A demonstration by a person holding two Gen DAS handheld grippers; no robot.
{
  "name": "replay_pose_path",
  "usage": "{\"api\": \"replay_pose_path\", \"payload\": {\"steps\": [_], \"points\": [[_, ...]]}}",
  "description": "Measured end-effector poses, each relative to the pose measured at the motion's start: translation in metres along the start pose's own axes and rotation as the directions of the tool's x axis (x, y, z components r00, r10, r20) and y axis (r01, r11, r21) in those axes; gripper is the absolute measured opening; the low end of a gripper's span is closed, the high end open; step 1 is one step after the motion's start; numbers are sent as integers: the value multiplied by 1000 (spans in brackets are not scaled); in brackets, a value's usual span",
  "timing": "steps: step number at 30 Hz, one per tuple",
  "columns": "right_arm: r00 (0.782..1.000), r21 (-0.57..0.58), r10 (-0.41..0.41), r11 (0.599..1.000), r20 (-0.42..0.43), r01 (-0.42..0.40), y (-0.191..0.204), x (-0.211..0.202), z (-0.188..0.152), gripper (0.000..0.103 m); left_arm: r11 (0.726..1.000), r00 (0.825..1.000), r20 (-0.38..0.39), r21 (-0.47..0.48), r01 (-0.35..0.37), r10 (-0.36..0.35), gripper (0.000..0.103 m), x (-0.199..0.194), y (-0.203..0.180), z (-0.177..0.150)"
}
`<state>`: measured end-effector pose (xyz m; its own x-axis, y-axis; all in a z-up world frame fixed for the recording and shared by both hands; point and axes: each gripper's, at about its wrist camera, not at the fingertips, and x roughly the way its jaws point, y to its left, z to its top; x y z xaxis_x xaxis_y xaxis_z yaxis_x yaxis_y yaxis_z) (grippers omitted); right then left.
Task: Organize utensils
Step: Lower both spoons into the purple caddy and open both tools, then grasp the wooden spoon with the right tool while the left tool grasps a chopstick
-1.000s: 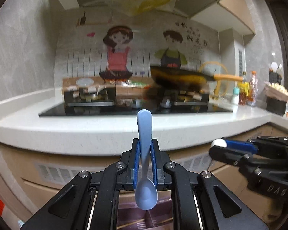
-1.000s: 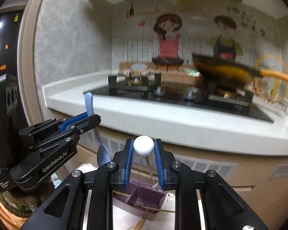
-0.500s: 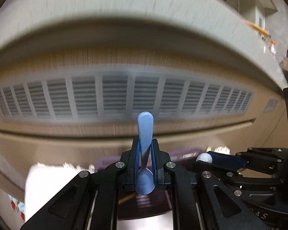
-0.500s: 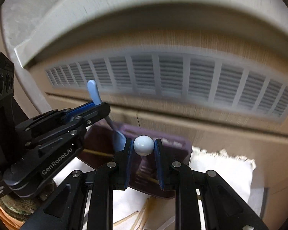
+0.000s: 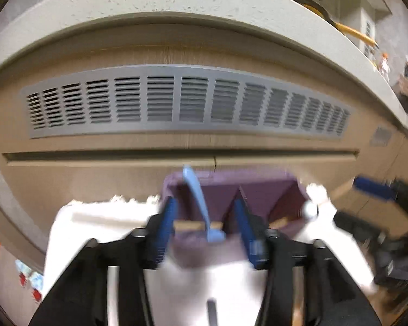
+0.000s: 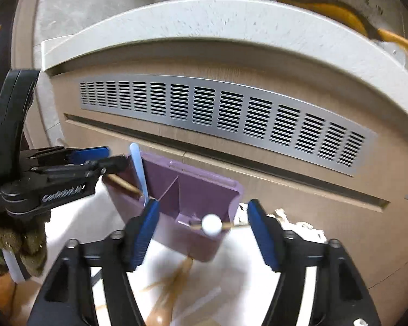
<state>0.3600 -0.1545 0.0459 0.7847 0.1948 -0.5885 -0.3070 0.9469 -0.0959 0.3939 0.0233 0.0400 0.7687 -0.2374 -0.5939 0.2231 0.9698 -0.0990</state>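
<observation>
- Left gripper [image 5: 206, 228]: jaws spread wide, blue pads either side of the purple organizer [image 6: 204, 198], gripping nothing.
- Blue spoon [image 5: 198, 203]: free of the pads, standing tilted in the organizer's left compartment, handle end up and leaning against the far wall (bowl down inside, blurred in the left wrist view).
- Same spoon in the right wrist view [image 6: 138, 168]: pale blue handle rising above the organizer's left rim, just beside the tip of the left gripper [image 6: 106, 163].
- Right gripper [image 6: 204, 233]: jaws wide apart, nothing between the pads.
- White-balled utensil [image 6: 211, 224]: round white head showing at the near edge of the organizer's right compartment, between the open right pads but touching neither; thin stem hard to make out.
- Wooden chopstick [image 6: 122, 184]: lying slantwise across the left compartment, next to the spoon.
- Organizer standing upright on a white cloth [image 6: 231, 285] over the tabletop, divided by a central partition, close in front of a beige cabinet [image 6: 285, 190] with a metal vent grille [image 6: 220, 114].
- More wooden sticks [image 6: 171, 285] loose on the cloth, near side of the organizer (blurred).
- Above the cabinet, a pale speckled counter edge [image 5: 176, 2].
</observation>
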Motion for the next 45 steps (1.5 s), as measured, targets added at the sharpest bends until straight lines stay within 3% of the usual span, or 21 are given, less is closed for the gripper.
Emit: {"api": "replay_pose_path", "payload": {"steps": [3, 6, 8, 10, 11, 12, 16, 21, 34, 36, 40, 45], "points": [[1000, -2, -1, 1000, -30, 1, -2, -8, -16, 67, 999, 999, -41, 41, -2, 3, 55, -17, -4, -28], [997, 21, -5, 1000, -79, 7, -3, -6, -37, 67, 999, 996, -92, 41, 15, -11, 69, -29, -8, -58], [993, 41, 10, 999, -122, -5, -2, 2, -50, 66, 999, 992, -127, 43, 25, -19, 71, -35, -12, -76], [984, 60, 35, 998, -174, -25, 4, 13, -62, 51, 998, 987, -158, 45, 32, -24, 71, -43, -14, -92], [979, 61, 48, 997, -199, -36, 6, 16, -68, 34, 999, 985, -171, 37, 32, -25, 72, -46, -13, -100], [970, 64, 65, 997, -235, -51, 8, 22, -74, 26, 999, 983, -182, 29, 32, -26, 74, -49, -12, -105], [944, 103, 101, 992, -314, -72, 15, 44, -87, 24, 999, 972, -233, -5, 32, -33, 77, -57, -6, -125], [927, 173, 117, 983, -357, -57, 18, 68, -91, 23, 999, 972, -234, 34, 35, -27, 79, -69, -10, -134], [913, 145, 17, 988, -408, 46, 26, 95, -82, 20, 998, 969, -243, -48, 29, -40, 81, -68, 8, -138], [898, 121, -31, 988, -439, 93, 24, 101, -83, 20, 998, 970, -241, -49, 25, -36, 81, -69, 9, -138], [898, 129, 1, 990, -440, 62, 21, 94, -86, 19, 998, 969, -244, -52, 19, -31, 81, -70, 10, -139], [901, 166, 82, 986, -427, -11, 17, 81, -89, 10, 999, 966, -254, -43, 32, -42, 81, -67, 4, -138]]}}
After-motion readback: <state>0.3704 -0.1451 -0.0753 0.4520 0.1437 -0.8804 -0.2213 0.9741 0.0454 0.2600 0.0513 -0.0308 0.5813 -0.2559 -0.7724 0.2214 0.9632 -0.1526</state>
